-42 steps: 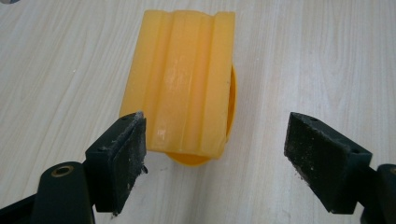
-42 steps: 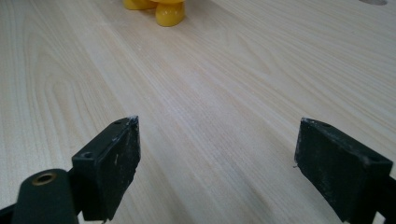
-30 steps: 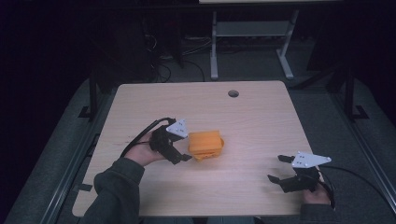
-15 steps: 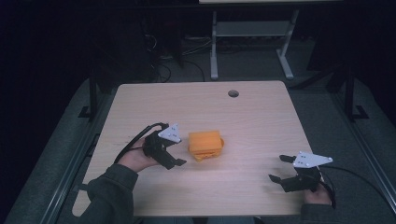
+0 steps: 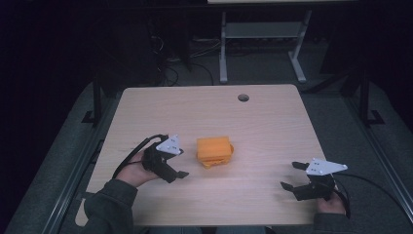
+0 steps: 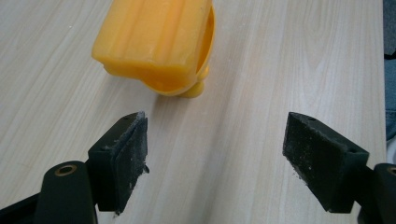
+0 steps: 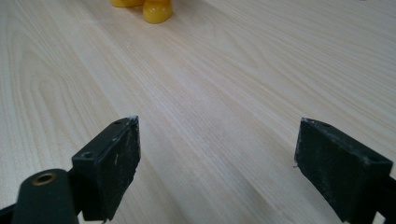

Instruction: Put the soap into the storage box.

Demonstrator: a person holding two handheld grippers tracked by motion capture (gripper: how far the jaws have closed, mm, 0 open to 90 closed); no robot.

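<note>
On the wooden table (image 5: 272, 122), the left gripper (image 5: 176, 171), jaws spread and empty, has backed away from the orange block (image 5: 213, 151), apparently released, while the right gripper (image 5: 295, 178) waits open.

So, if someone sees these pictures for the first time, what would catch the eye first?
Most likely the bright orange plastic object, the only colourful thing, lying near the middle of the pale wooden table. Next, the two black hand-held tools: the left tool sits open just beside the object without touching it, and the right tool rests open near the table's front right corner.
</note>
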